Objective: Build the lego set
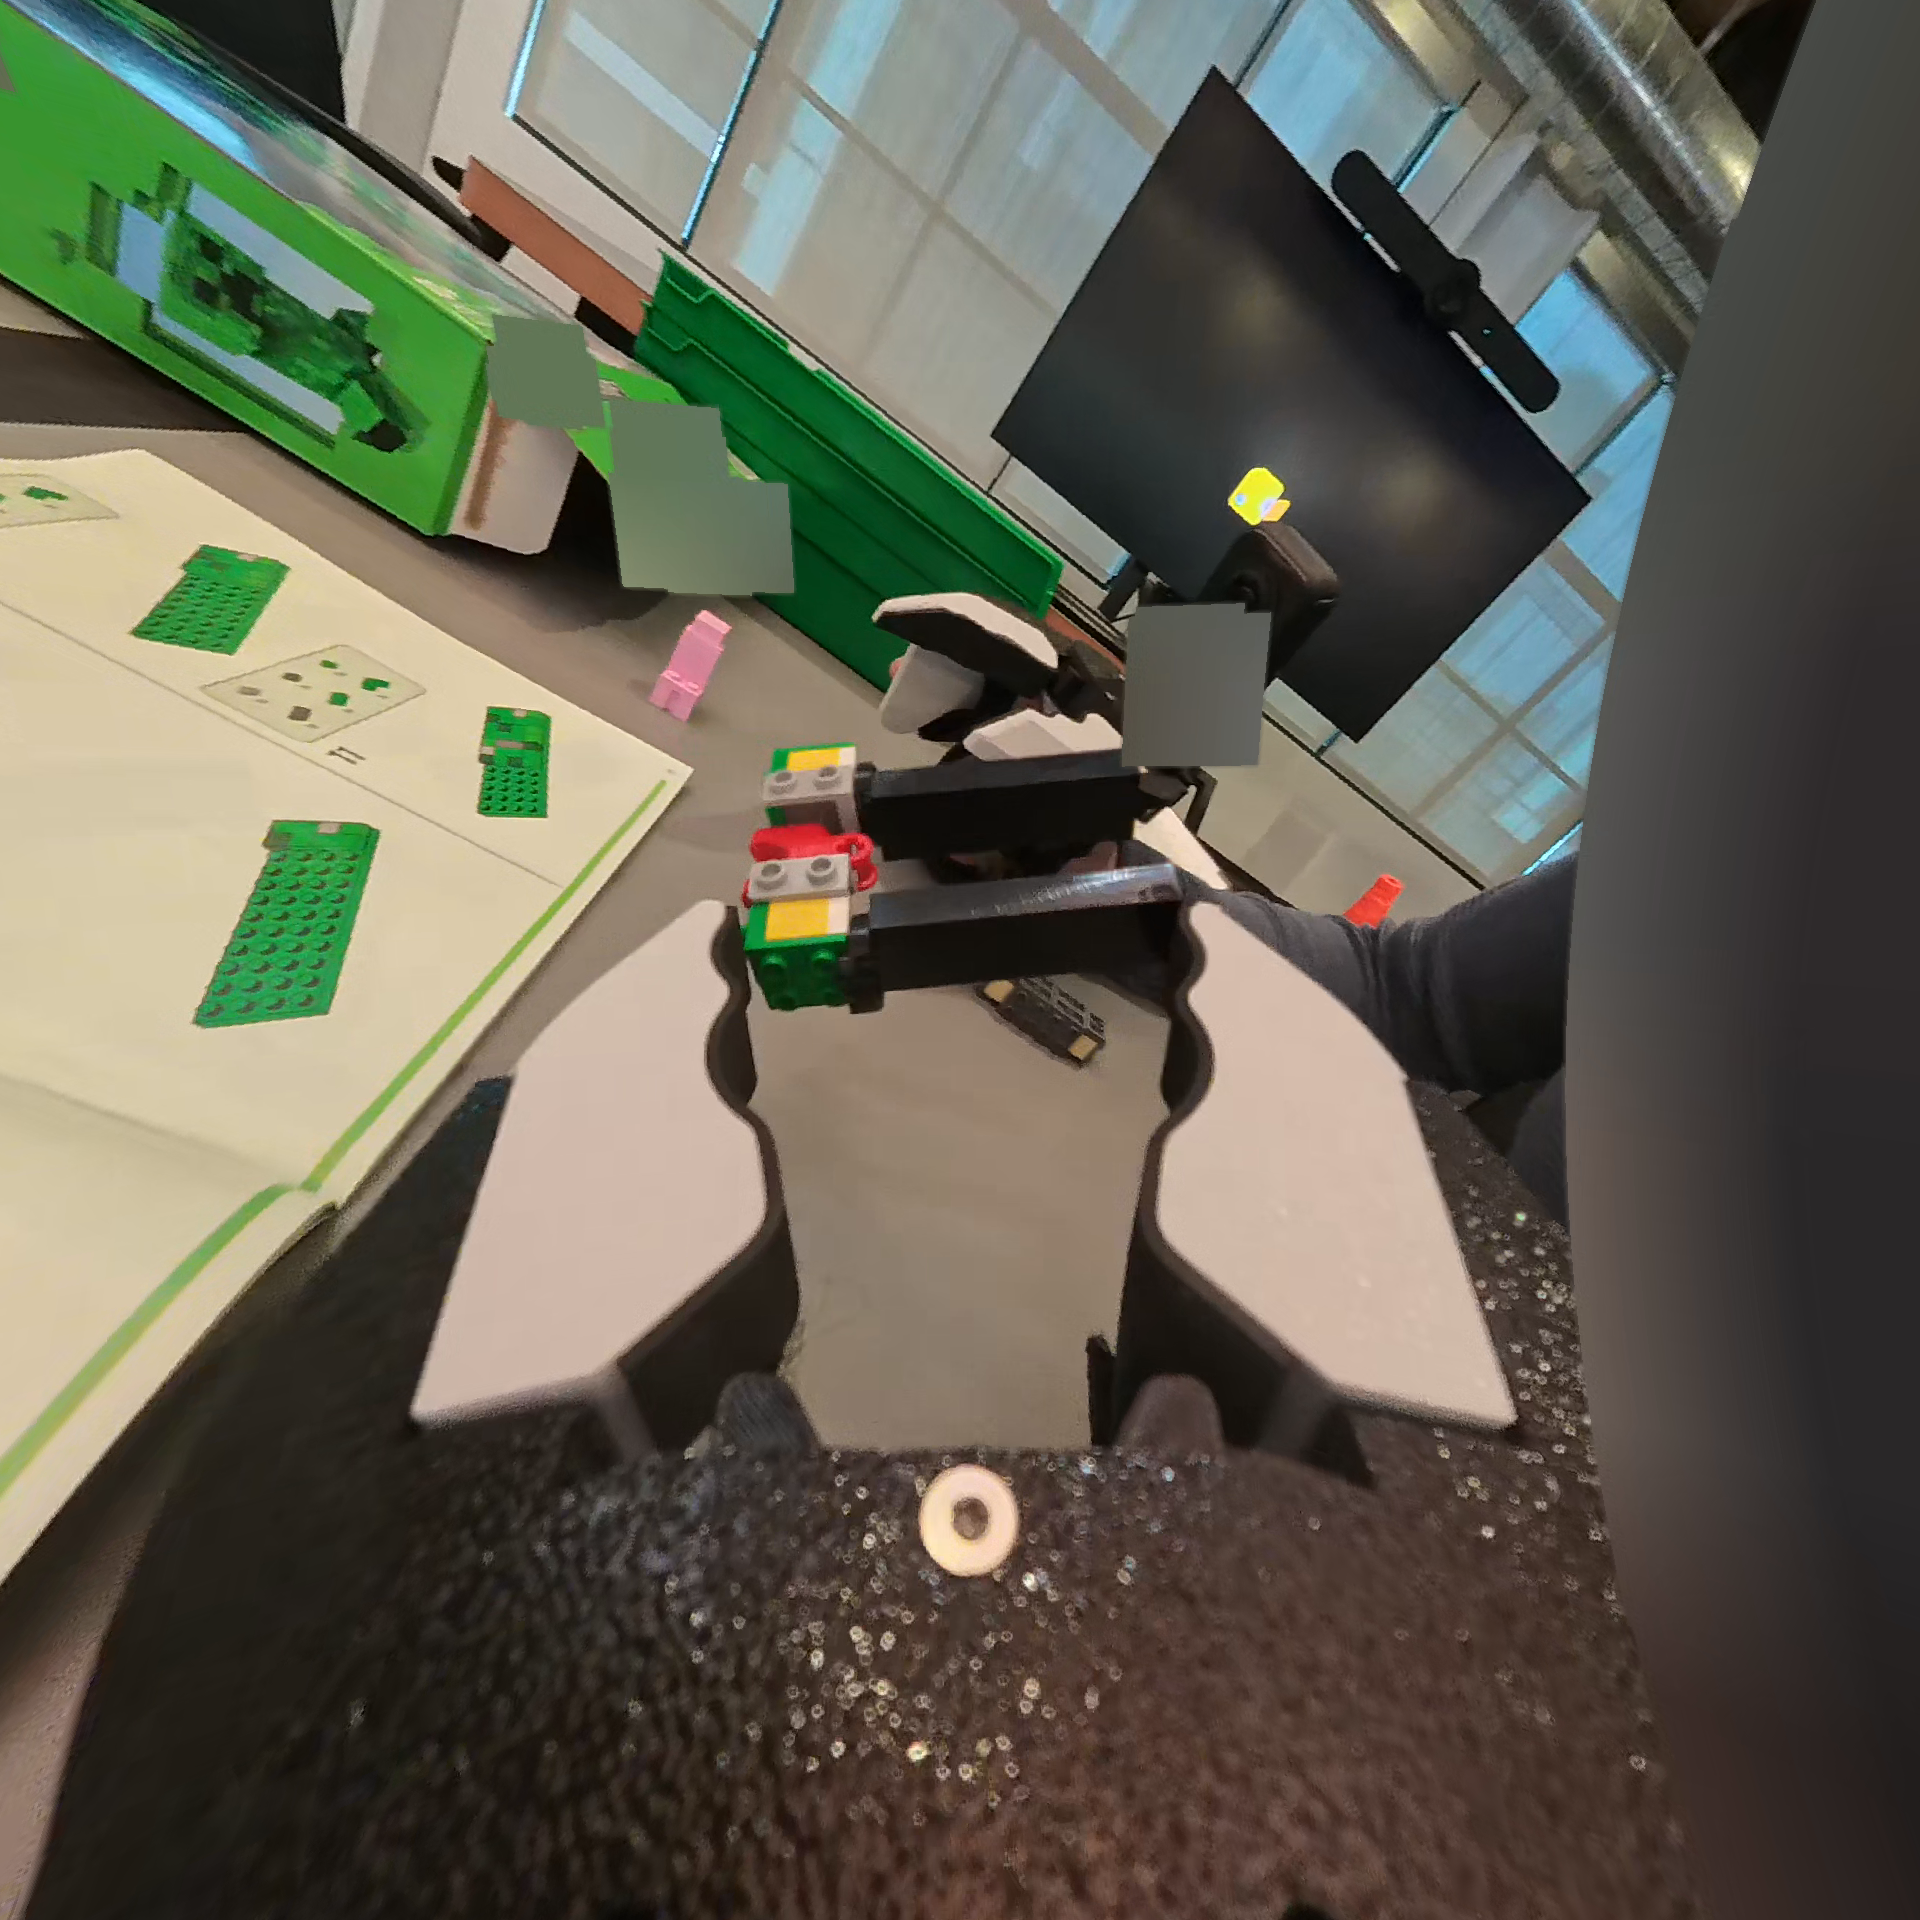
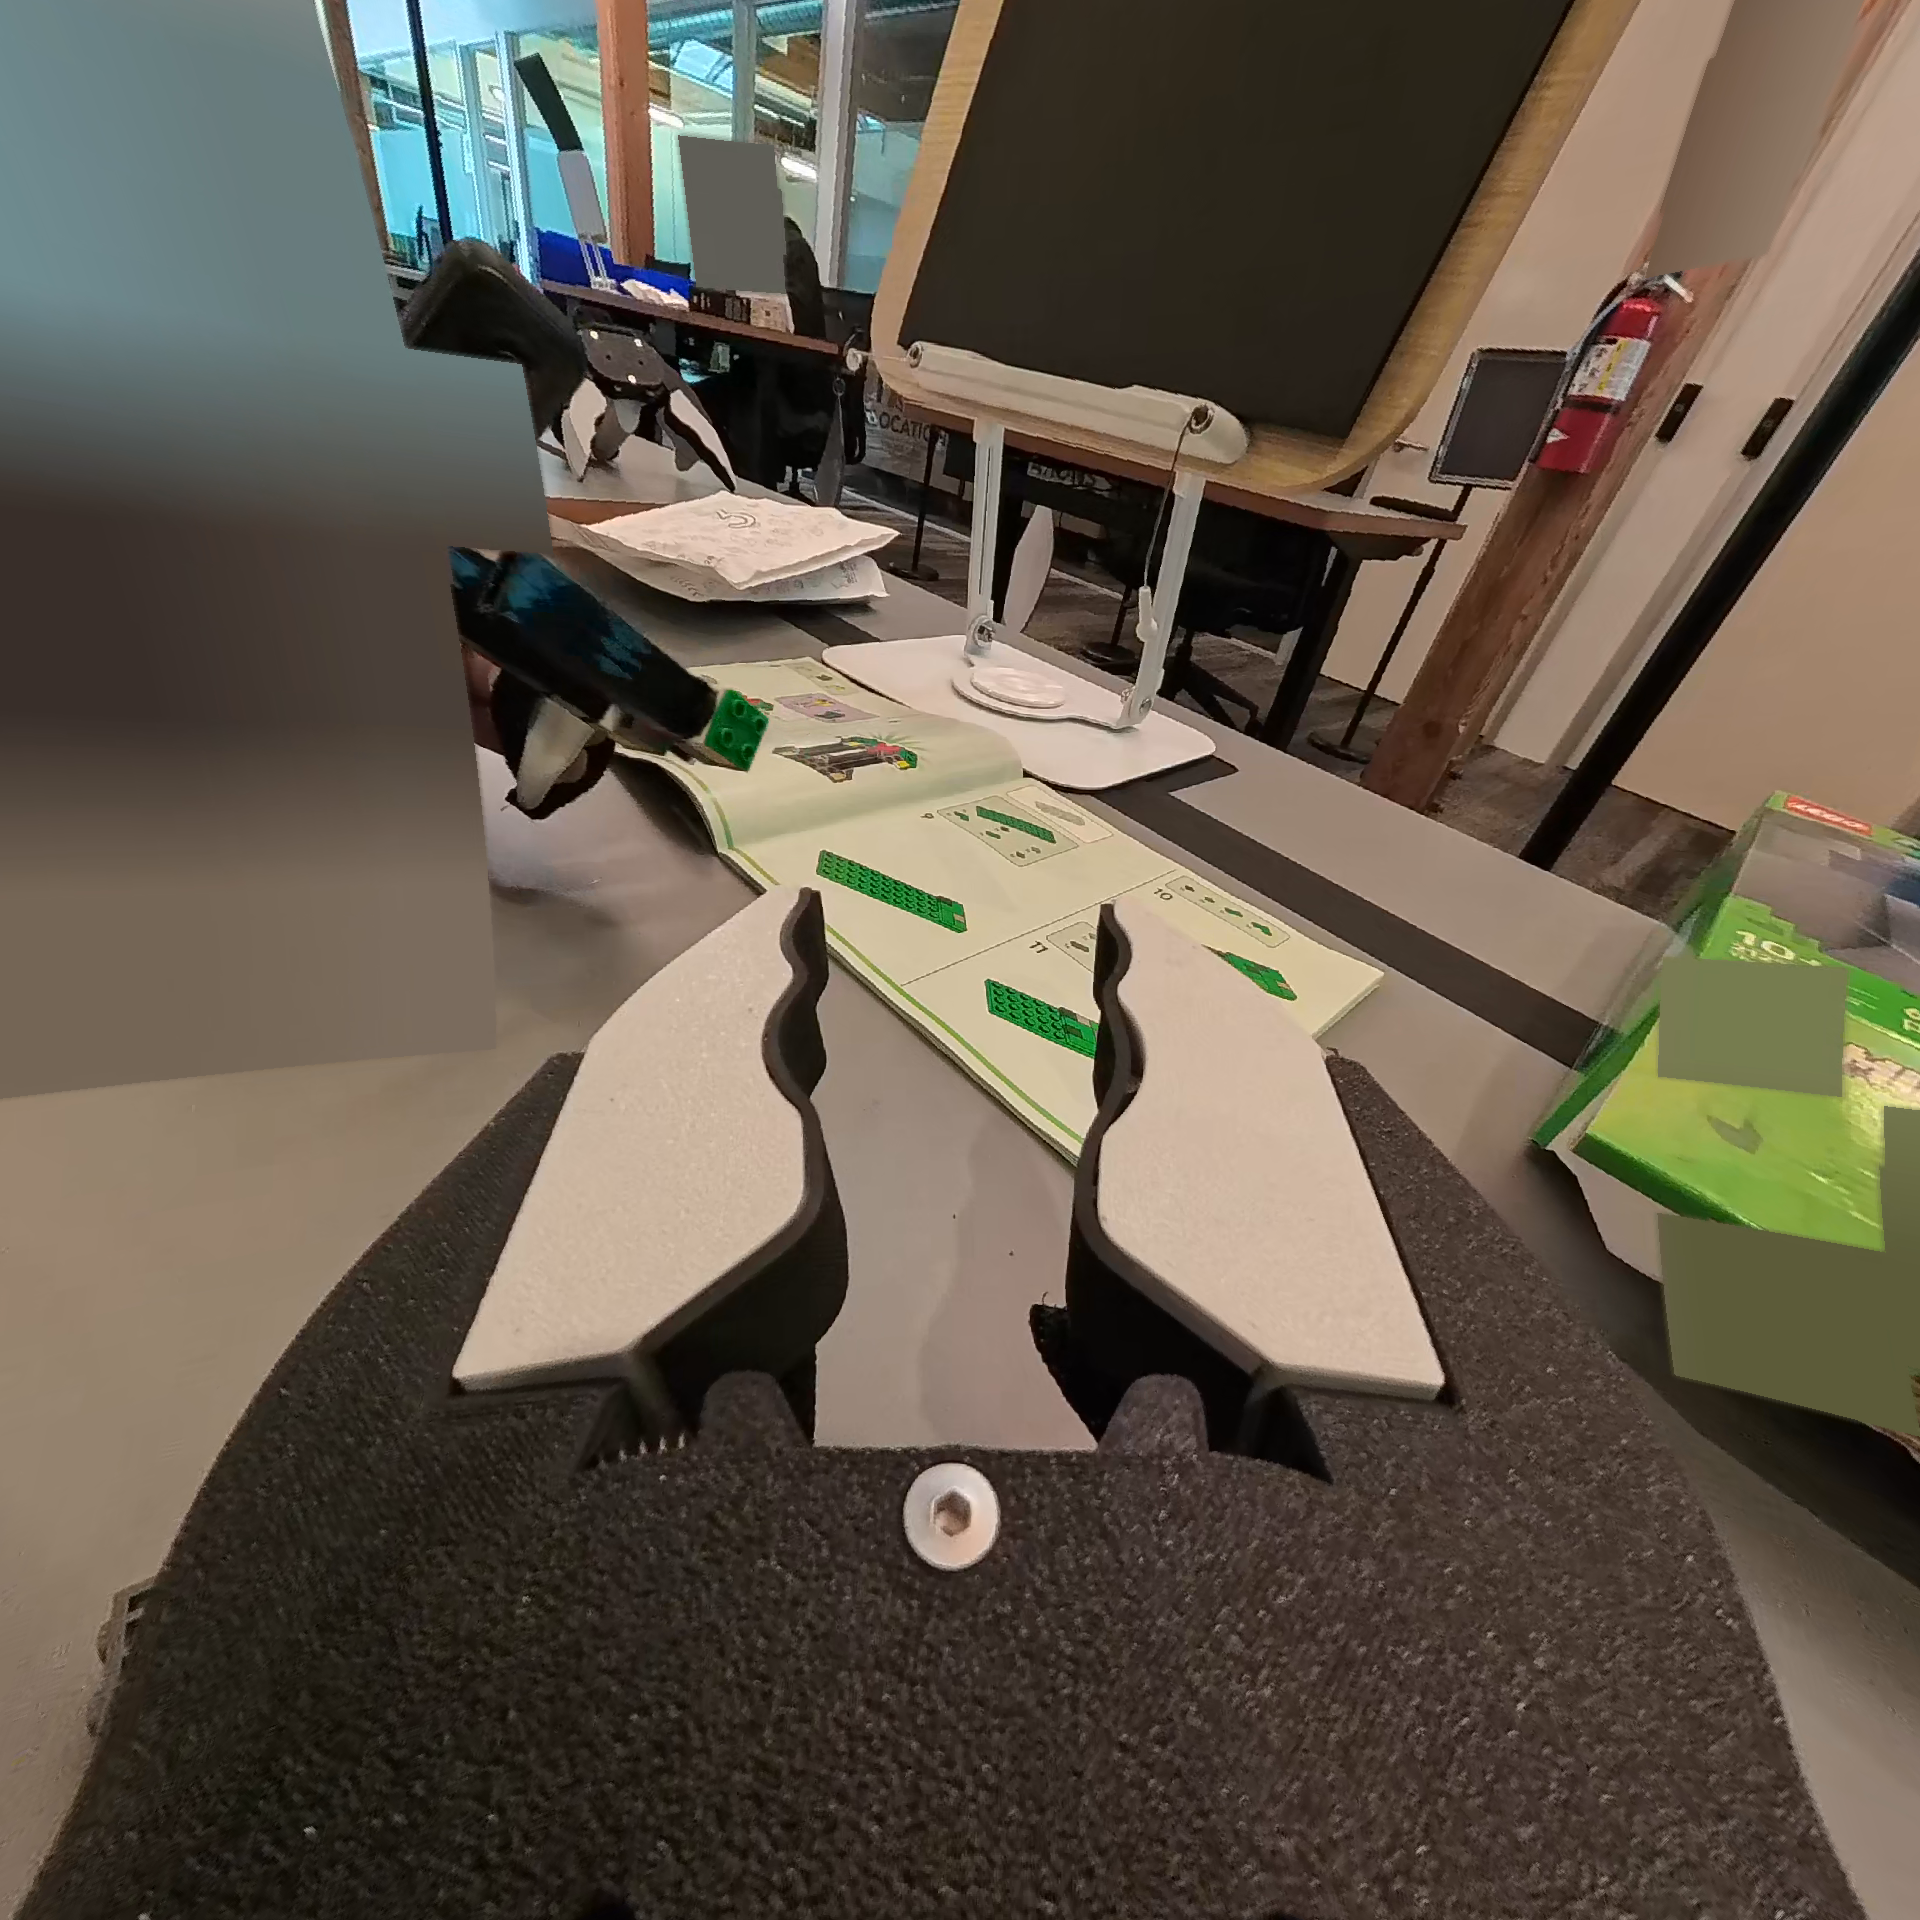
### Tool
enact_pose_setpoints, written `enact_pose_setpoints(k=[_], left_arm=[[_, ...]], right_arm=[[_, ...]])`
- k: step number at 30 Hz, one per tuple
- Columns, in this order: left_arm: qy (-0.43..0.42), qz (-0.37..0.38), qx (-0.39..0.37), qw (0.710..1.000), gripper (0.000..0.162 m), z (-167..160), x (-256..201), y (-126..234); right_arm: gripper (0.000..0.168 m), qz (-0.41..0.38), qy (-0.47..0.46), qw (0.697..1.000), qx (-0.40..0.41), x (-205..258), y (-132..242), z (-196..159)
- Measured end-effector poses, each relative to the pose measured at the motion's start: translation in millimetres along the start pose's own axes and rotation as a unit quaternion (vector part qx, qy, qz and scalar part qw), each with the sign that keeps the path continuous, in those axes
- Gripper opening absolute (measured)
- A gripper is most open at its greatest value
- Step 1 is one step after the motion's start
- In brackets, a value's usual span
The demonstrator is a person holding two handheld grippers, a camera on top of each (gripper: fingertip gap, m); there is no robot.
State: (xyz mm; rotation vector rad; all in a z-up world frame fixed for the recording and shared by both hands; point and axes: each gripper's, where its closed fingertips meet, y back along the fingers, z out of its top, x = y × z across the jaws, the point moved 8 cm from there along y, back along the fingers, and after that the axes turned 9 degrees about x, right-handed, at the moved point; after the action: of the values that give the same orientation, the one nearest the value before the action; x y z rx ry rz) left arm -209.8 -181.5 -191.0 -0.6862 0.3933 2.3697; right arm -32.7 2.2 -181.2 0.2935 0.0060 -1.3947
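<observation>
Left tool (image 1: 956,925): your jaws stand wide and grasp the lego build (image 1: 997,930) end to end, its lower black beam spanning from one fingertip to the other. Contact at the right-hand tip looks firm, but part of it is hidden, so treat that as likely.

Build: two long black beams side by side, capped at the near end with green, yellow, white and grey bricks and a red clip piece. It is held up off the counter (image 1: 935,1164). In the right wrist view it shows at far left as a dark bar ending in a green studded brick (image 2: 740,730).

Right tool (image 2: 961,935): released, jaws apart, nothing between them. It hovers over the counter with its fingertips above the near edge of the booklet (image 2: 935,883).

Booklet: lies open and flat to the left of your left tool, showing green plate steps.

Green box (image 1: 260,291): on the counter beyond the booklet.

Small pink figure (image 1: 691,665): stands on the counter between booklet and box, well apart from the build.
</observation>
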Motion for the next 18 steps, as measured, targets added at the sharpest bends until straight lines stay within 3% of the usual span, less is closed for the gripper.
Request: enact_pose_setpoints(k=[18], left_arm=[[0.007, -0.004, 0.020, 1.000, 0.077, -1.8, 0.5, -3.3]], right_arm=[[0.049, 0.002, -0.001, 1.000, -0.001, -0.1, 0.3, -0.3]])
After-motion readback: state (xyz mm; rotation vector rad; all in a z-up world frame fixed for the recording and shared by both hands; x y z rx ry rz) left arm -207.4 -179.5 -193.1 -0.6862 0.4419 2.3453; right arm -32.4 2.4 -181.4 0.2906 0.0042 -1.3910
